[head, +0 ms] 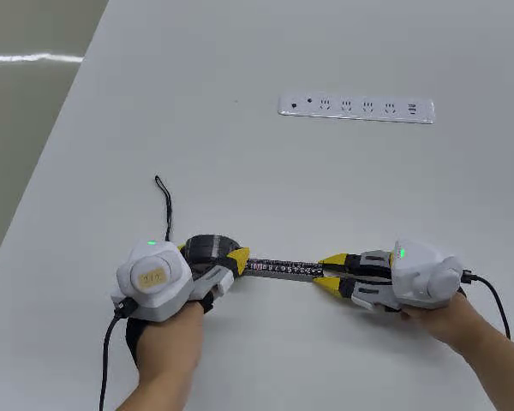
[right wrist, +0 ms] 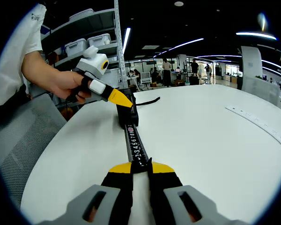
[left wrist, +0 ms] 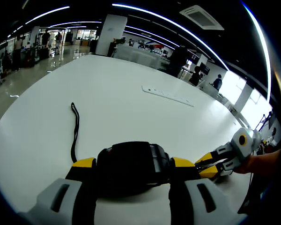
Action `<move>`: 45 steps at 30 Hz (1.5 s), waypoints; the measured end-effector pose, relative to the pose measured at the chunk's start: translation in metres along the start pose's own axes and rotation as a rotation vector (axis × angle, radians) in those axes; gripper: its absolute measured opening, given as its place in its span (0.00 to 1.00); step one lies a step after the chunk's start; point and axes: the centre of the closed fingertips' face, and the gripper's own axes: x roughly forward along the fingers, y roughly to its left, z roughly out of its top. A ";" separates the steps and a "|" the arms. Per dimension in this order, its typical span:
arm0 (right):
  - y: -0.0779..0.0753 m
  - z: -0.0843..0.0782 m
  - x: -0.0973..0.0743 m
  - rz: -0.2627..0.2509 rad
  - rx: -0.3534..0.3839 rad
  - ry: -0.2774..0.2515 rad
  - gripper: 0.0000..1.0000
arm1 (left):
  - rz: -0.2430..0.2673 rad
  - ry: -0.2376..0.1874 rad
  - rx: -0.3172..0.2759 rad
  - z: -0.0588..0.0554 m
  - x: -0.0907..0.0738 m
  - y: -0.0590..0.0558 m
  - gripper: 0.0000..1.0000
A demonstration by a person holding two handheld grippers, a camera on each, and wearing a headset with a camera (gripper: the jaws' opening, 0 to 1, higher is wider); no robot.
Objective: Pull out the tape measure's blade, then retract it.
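Two grippers shared the work here. Your left gripper (left wrist: 133, 165) was clamped across the flanks of the tape measure's case (head: 207, 249), which sat on the white table (head: 240, 154) close in front of you. Your right gripper (right wrist: 141, 168) had its jaws pinched flat on the blade (right wrist: 133, 140) at or near its free end. A short stretch of blade ran straight between the two, low over the tabletop; I could not tell whether it touched. The wrist strap (head: 164, 201) lay loose behind the case, apart from both sets of jaws.

I judged the pull-out as begun, with only a little blade out.

The case looked rigid and compact, so your hold across its broad sides suited it. Its smooth shell could twist if the pull went off-line.

The blade was the delicate part. It was thin and slick-faced, stiff along its length but likely to kink if bent sideways. The end by the hook was the right place to hold it, drawing in line with the case mouth. The spring would probably tug back, so the return called for a guided feed rather than letting go.
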 end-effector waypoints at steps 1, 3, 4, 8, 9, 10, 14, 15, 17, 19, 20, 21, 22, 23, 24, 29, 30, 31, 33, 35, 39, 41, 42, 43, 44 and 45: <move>0.000 0.000 0.001 0.000 0.000 0.000 0.11 | 0.000 0.000 0.000 0.000 0.000 0.000 0.59; 0.001 0.002 0.003 0.003 0.000 0.001 0.11 | 0.000 0.002 0.000 0.000 0.000 0.000 0.59; 0.001 0.002 0.004 0.005 0.000 0.001 0.11 | -0.001 0.002 0.000 0.000 0.000 0.000 0.59; 0.002 0.004 0.008 0.009 -0.001 0.000 0.11 | 0.001 0.002 0.001 0.000 0.000 0.000 0.59; 0.003 0.004 0.008 0.011 -0.002 0.000 0.11 | 0.000 0.002 0.001 0.000 0.000 0.000 0.59; 0.003 0.005 0.009 0.011 -0.001 0.000 0.11 | 0.000 0.003 0.001 0.000 0.000 0.000 0.59; 0.003 0.006 0.011 0.015 0.000 0.000 0.11 | 0.002 0.001 0.002 0.000 0.000 0.000 0.59; 0.003 0.006 0.012 0.015 0.001 0.000 0.11 | 0.003 0.001 0.003 0.000 0.000 0.000 0.59; 0.004 0.006 0.013 0.018 0.001 0.002 0.11 | 0.001 0.002 0.002 0.000 0.000 0.000 0.59; 0.004 0.007 0.015 0.019 -0.001 -0.001 0.11 | 0.001 0.002 0.002 0.000 0.000 0.000 0.59; 0.004 0.008 0.015 0.020 0.001 0.001 0.11 | 0.001 0.002 0.002 0.000 0.000 0.000 0.59; 0.004 0.008 0.017 0.021 0.000 0.001 0.11 | 0.002 0.001 0.002 0.000 0.000 0.000 0.59; 0.004 0.008 0.018 0.022 0.000 0.001 0.11 | 0.002 0.001 0.001 0.000 0.000 0.000 0.59; 0.005 0.009 0.018 0.024 0.000 0.000 0.11 | 0.002 0.001 0.001 0.000 0.000 0.000 0.59; 0.005 0.009 0.019 0.024 -0.002 0.001 0.11 | 0.002 0.001 0.001 0.000 0.001 0.000 0.59; 0.006 0.011 0.025 0.029 -0.006 0.000 0.11 | 0.002 0.002 0.000 0.000 0.001 0.000 0.59; 0.006 0.011 0.026 0.031 -0.007 0.000 0.11 | 0.002 0.002 0.000 0.000 0.001 0.000 0.59; 0.006 0.012 0.026 0.031 -0.008 0.000 0.11 | 0.003 0.001 0.000 0.000 0.001 0.000 0.59; 0.006 0.012 0.028 0.031 -0.007 0.000 0.11 | 0.004 0.001 -0.001 0.000 0.000 0.000 0.59; 0.006 0.013 0.030 0.032 -0.007 0.000 0.11 | 0.003 0.001 -0.002 0.000 0.001 0.000 0.59; 0.007 0.014 0.035 0.036 -0.011 0.001 0.11 | 0.004 0.000 -0.003 0.000 0.000 0.000 0.59; 0.006 0.015 0.037 0.037 -0.009 0.001 0.11 | 0.003 0.000 -0.003 0.000 0.000 0.000 0.59; 0.006 0.015 0.038 0.037 -0.010 0.001 0.11 | 0.003 0.000 -0.003 0.000 0.000 0.000 0.59; 0.007 0.016 0.039 0.038 -0.010 0.000 0.11 | 0.004 -0.001 -0.003 0.000 0.000 0.000 0.59; 0.007 0.016 0.040 0.039 -0.009 0.000 0.11 | 0.004 -0.001 -0.003 0.000 0.000 0.000 0.59; 0.007 0.016 0.040 0.040 -0.007 0.001 0.11 | 0.004 -0.001 -0.004 0.000 0.000 0.000 0.59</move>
